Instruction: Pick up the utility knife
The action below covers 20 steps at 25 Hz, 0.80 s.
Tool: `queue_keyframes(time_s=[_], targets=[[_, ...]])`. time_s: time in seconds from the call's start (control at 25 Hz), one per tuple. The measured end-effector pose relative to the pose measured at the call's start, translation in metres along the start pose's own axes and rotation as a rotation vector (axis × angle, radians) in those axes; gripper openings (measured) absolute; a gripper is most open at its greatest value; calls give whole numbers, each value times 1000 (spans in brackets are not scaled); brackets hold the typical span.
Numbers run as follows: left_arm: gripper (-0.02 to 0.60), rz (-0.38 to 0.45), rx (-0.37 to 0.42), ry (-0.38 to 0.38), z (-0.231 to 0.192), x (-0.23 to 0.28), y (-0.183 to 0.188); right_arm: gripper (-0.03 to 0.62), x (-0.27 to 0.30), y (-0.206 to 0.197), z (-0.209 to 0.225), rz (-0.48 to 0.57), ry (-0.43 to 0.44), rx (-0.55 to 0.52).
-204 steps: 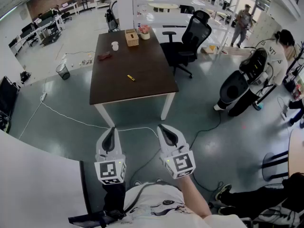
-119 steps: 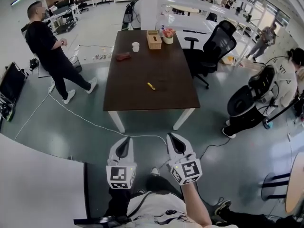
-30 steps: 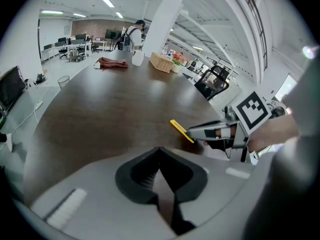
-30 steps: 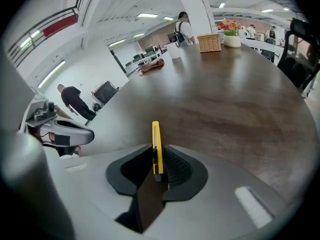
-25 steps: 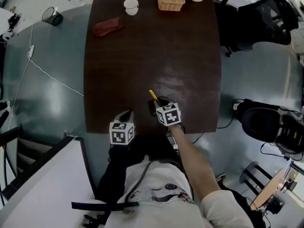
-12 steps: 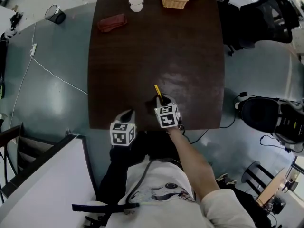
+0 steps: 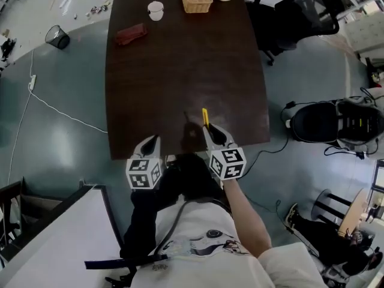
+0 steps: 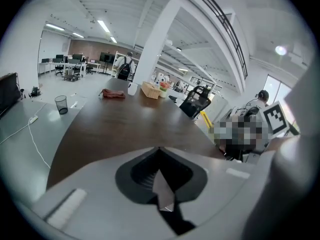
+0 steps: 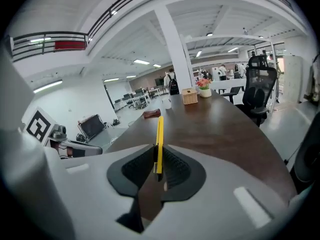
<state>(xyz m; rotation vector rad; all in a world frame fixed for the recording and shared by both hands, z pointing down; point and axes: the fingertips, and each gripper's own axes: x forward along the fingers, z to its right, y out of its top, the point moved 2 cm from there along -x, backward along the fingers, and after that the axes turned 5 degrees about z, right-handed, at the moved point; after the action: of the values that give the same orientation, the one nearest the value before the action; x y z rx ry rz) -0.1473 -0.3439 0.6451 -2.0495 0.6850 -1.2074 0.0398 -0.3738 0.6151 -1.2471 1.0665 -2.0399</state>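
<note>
Right gripper (image 9: 158,156) clamps the utility knife (image 9: 159,129) between its jaws (left gripper (image 8: 160,156) closed, empty).

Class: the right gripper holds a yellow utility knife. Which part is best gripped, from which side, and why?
Grip the utility knife by its near end, coming along its length from the near edge of the table, jaws closing on its two broad flat sides. It is long and thin, so those faces likely hold firmest; the right gripper holds it so.
</note>
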Motion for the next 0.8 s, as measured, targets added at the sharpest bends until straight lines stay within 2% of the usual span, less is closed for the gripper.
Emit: queue_keyframes(time_s=[0.28,0.48,0.8], targets=[[-2,53,36,-45,27,-31,-8,52,-65,13,-30,116,14,-3],[-2,81,65,-49,54,-52,-19,52,-108,18,-44,168,54,-78],[-2,230,105,-31,130,-104,-30,52,-195,11,-57,299,72,-138]])
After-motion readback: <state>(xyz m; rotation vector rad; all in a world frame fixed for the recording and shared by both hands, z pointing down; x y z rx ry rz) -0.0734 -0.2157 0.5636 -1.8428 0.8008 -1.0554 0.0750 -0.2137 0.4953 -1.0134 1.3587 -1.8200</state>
